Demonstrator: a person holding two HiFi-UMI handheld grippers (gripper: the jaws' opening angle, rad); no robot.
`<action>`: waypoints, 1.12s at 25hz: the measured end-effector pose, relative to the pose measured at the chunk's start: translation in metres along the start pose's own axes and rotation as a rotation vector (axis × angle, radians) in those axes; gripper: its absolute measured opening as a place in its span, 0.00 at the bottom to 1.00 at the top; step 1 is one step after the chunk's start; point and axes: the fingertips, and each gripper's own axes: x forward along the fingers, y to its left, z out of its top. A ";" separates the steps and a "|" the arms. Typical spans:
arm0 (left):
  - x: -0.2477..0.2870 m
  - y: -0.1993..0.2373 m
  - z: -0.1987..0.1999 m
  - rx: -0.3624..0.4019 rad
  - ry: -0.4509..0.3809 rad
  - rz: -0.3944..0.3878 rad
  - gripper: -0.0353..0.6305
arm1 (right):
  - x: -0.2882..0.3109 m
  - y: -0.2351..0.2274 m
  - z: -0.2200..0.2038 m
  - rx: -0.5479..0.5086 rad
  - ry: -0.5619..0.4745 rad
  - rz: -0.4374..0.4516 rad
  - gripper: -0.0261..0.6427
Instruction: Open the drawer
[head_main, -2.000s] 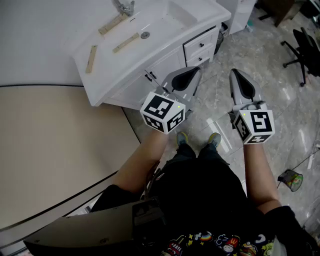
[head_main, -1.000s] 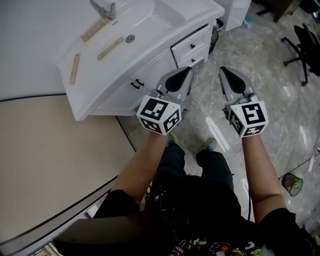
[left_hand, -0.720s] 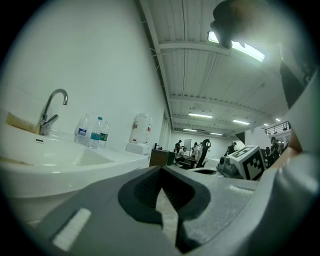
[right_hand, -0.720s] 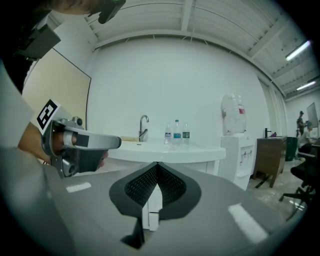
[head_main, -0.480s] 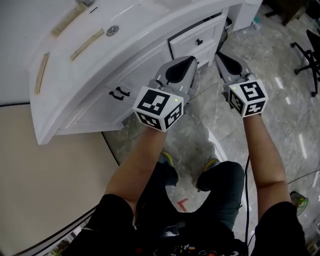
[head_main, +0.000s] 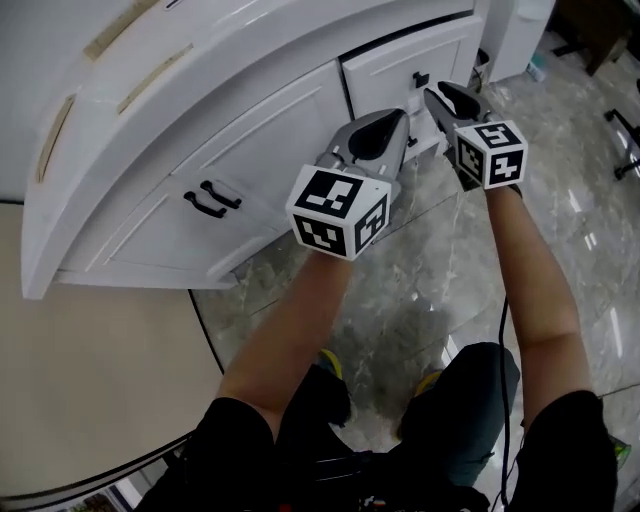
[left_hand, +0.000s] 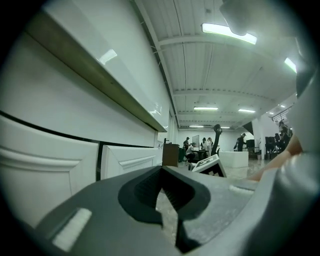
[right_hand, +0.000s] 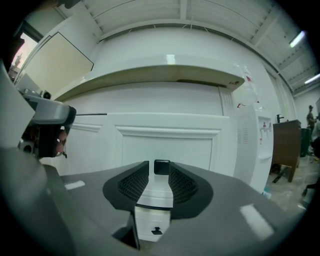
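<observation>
Between released right tongs (right_hand: 161, 176), drawer knob (right_hand: 161, 167); contact unclear; left tongs (left_hand: 161, 171) clenched.

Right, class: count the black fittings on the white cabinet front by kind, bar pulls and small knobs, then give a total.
Bar pulls: 2
Small knobs: 2
Total: 4

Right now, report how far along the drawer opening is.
Done: the right gripper is lined up at the white upper drawer, jaws apart with its small black knob in line between them. In hand: the approach; the jaws are not yet clamped on the knob. Left: grip and pull, since the drawer front sits flush with the white cabinet. The left gripper is shut and empty.
</observation>
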 end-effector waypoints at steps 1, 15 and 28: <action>-0.001 0.000 -0.005 0.006 -0.006 0.007 0.05 | 0.007 -0.002 -0.006 -0.008 0.001 0.005 0.25; -0.022 -0.003 -0.012 0.036 0.013 0.035 0.05 | 0.043 -0.007 -0.012 -0.018 -0.001 0.018 0.26; -0.023 -0.021 -0.011 0.020 -0.008 0.031 0.05 | 0.016 -0.006 -0.016 0.014 0.026 0.010 0.25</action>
